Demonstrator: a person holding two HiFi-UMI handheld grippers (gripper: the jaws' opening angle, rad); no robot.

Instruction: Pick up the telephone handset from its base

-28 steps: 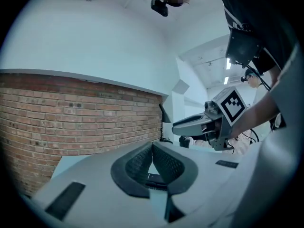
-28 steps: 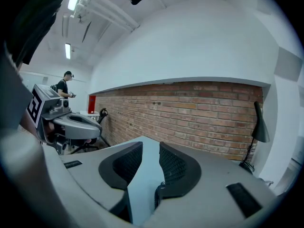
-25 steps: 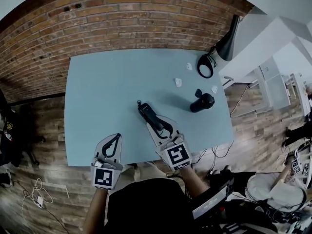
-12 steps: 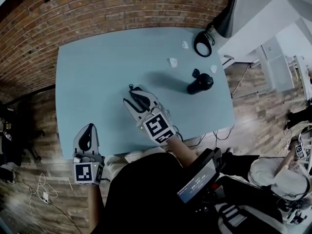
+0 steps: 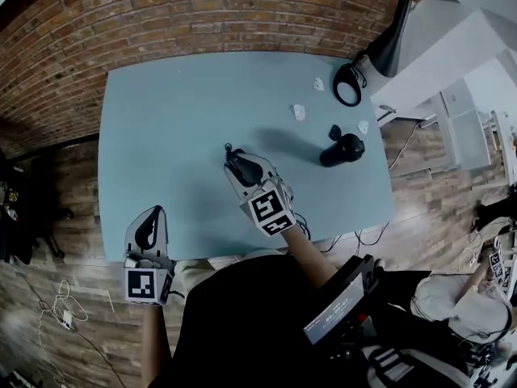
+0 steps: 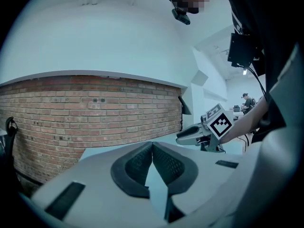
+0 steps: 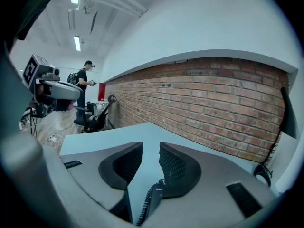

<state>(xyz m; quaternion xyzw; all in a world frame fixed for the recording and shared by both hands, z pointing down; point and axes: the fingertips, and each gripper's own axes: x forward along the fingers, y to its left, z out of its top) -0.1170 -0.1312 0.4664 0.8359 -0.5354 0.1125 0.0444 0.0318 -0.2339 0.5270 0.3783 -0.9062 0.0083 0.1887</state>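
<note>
The black telephone handset (image 5: 243, 169) sits low between the jaws of my right gripper (image 5: 238, 162), just above the light blue table (image 5: 170, 136). In the right gripper view the handset (image 7: 153, 198) shows its keypad end and rests against the right-hand pad (image 7: 178, 170). My right gripper (image 7: 151, 148) is shut on it, though the tips stand apart with table showing through. A coiled cord (image 5: 229, 149) trails from its far end. The black base unit (image 5: 343, 149) stands apart to the right. My left gripper (image 5: 152, 214) hangs shut and empty at the table's front left edge; its pads (image 6: 152, 145) meet.
A black desk lamp (image 5: 386, 43) with a ring foot (image 5: 348, 87) stands at the table's back right corner. Small white bits (image 5: 299, 112) lie near it. A brick wall (image 5: 202, 14) runs behind the table. A person stands far off in the room (image 7: 84, 87).
My right gripper has come down toward the table with the handset between its jaws. The left gripper has drifted left toward the table's front corner.
</note>
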